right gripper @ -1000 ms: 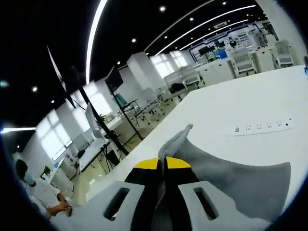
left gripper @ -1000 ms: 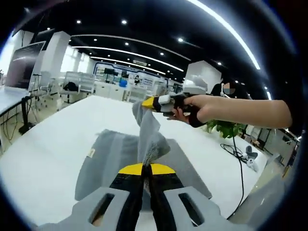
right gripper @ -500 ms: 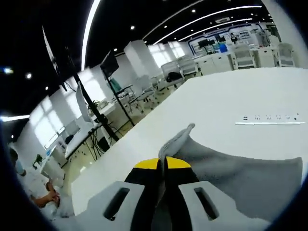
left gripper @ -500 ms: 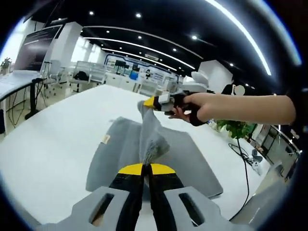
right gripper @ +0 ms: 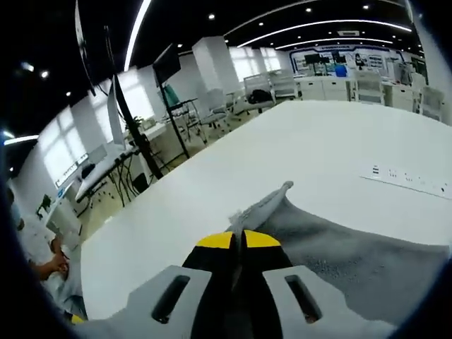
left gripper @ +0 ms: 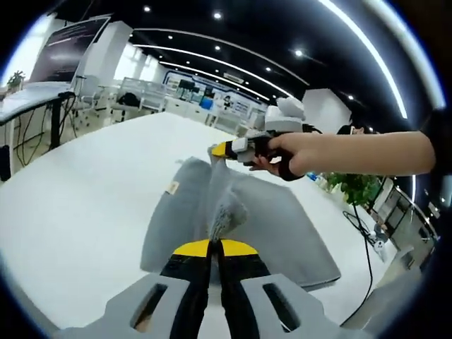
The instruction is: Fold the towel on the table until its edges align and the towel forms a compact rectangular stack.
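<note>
bare white table (left gripper: 63, 183) is seen around the grey towel (left gripper: 282, 226), whose lifted edge is clenched by left gripper (left gripper: 215, 246) and right gripper (right gripper: 239, 236).

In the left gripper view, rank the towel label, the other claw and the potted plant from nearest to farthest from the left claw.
1. towel label, on the towel's left part.
2. right claw, right of centre, pinching the towel's raised edge.
3. potted plant, far right, beyond the table.

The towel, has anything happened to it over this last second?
The raised fold of the gray towel has come down nearer the white table, the lifted strip looking shorter. Both the left gripper and the right gripper stay shut on its edge.
</note>
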A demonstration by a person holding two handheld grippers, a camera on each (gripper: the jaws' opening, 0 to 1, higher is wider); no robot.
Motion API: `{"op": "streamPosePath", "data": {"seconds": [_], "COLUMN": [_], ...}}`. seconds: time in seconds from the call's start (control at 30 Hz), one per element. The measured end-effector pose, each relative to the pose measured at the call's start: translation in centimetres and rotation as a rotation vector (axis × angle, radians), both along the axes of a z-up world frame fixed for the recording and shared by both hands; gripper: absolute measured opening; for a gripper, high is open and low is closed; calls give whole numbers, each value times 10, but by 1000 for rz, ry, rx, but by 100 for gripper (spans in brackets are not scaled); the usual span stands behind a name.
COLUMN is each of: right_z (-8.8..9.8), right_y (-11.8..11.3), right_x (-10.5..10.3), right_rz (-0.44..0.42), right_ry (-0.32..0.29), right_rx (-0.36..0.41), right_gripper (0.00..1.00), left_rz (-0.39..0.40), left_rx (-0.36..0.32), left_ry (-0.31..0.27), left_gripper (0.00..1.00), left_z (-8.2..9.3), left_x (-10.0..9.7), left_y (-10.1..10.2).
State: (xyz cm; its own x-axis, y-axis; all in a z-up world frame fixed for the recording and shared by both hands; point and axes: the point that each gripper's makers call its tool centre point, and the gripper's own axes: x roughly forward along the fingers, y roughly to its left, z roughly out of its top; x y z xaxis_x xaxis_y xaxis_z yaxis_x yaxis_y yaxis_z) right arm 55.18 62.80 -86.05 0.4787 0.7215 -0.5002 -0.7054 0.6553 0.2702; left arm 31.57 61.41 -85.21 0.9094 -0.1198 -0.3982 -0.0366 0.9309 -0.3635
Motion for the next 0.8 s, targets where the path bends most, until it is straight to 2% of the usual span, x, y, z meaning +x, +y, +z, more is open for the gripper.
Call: {"op": "streamPosePath", "data": {"seconds": [0.17, 0.27, 0.3, 0.4, 0.47, 0.57, 0.8], "right_z": [-9, -15, -18, -25, -26, -23, -18], "right_y": [9, 13, 18, 21, 21, 23, 19], "right_x": [1, 1, -2, -6, -4, -4, 0], "right_rz": [5, 9, 34, 62, 65, 74, 89], "right_ry": [14, 22, 32, 41, 46, 41, 22], "right_rx": [-8, -8, 0, -9, -6, 13, 25], "right_gripper": [2, 3, 4, 9, 11, 11, 15], "left_rz": [13, 22, 23, 10, 20, 57, 115], "left_rx": [-17, -30, -30, 22, 8, -1, -3], "left_ry": [22, 30, 39, 88, 87, 88, 92], "left_gripper": [4, 4, 5, 9, 12, 16, 17], "left_z": [-17, -18, -21, -30, -33, -34, -37], "left_x": [-2, -3, -4, -8, -10, -9, -4], "left_y": [7, 7, 7, 9, 12, 18, 33]}}
